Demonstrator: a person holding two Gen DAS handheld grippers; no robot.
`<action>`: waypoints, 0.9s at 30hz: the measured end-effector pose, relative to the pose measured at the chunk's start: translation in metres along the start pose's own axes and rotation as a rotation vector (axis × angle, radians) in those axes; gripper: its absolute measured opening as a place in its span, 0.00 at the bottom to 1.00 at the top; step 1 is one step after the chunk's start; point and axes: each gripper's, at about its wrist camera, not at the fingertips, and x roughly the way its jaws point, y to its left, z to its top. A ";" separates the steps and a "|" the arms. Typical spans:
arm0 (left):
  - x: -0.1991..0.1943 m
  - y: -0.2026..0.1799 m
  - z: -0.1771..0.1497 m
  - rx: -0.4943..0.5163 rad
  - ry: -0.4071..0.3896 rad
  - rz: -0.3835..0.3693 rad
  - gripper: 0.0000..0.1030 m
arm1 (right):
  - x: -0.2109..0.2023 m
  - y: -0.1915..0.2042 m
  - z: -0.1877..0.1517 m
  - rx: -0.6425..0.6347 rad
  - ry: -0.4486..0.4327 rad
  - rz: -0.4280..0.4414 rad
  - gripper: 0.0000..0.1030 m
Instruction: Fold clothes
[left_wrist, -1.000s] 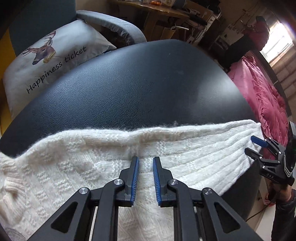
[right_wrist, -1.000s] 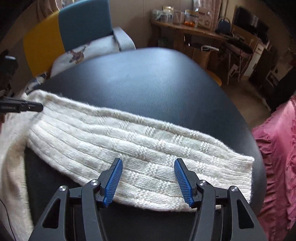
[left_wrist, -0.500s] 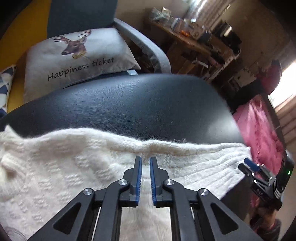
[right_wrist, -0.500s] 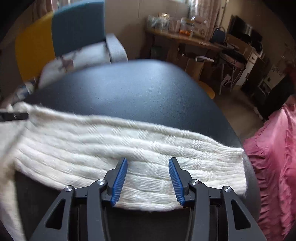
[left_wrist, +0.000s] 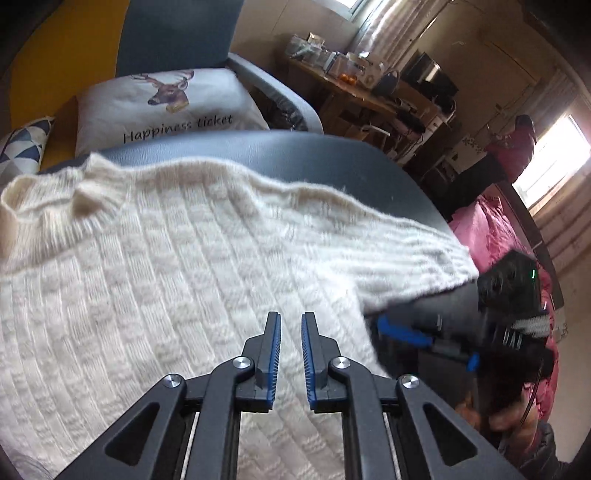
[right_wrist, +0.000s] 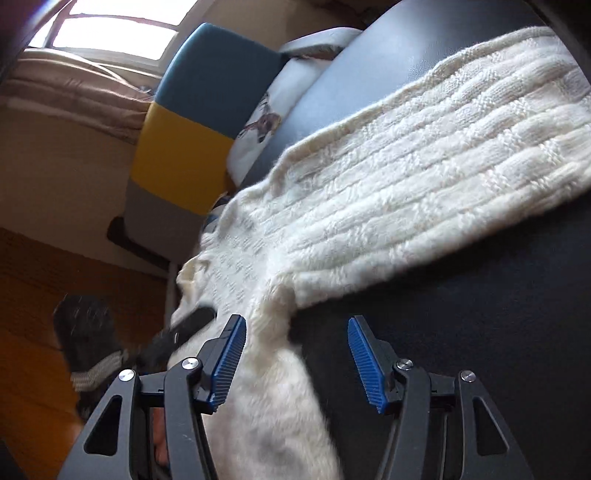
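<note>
Left wrist: left tool (left_wrist: 291, 352) nearly closed (nothing gripped) above sweater (left_wrist: 166, 266).

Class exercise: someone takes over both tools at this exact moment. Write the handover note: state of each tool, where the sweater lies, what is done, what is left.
Left tool: fingers nearly together with a narrow gap, nothing gripped, over the body of the white knit sweater.
Right tool: wide open, empty, at the sweater's edge below the sleeve.
Sweater: spread on the black padded table, sleeve stretched flat across it, part hanging over the near edge.
Done: garment laid out.
Left: no fold is visible yet; fold the sleeve in, then the body.
</note>
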 end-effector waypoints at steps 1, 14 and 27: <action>0.002 -0.001 -0.005 0.006 0.009 -0.006 0.10 | 0.003 0.001 0.004 0.013 -0.015 0.006 0.58; 0.023 -0.025 -0.023 0.127 0.062 0.173 0.10 | -0.020 -0.001 0.021 0.142 -0.171 0.240 0.91; 0.009 -0.044 -0.026 0.152 0.011 0.080 0.10 | -0.009 0.002 0.009 0.082 -0.164 0.020 1.00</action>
